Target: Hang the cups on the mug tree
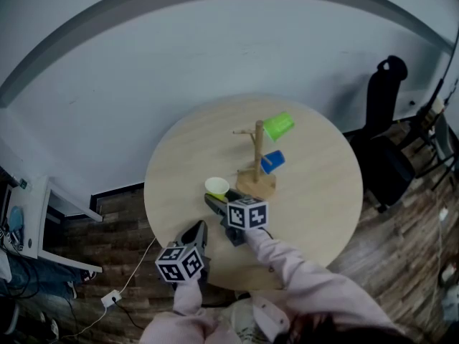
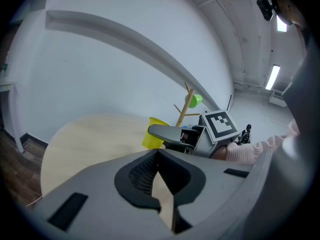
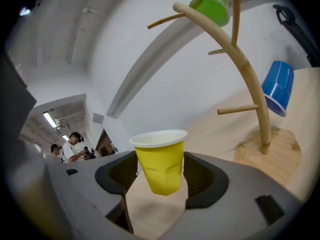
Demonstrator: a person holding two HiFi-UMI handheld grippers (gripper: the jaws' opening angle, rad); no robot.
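The right gripper (image 1: 214, 198) has its jaws closed on the yellow cup (image 3: 160, 164), which stands upright between the pads, its wall dented by the pressure. The left gripper (image 2: 157, 156) is empty, its jaws drawn together. The mug tree (image 3: 250, 84) stands on the counter (image 1: 315, 192) ahead and to the right of the right jaws, already carrying the green cup (image 3: 212, 1) and the blue cup (image 3: 277, 91). Judged step: bringing the third cup to the tree. The next move calls for tipping the cup and slipping its mouth over a bare peg (image 3: 237, 110).
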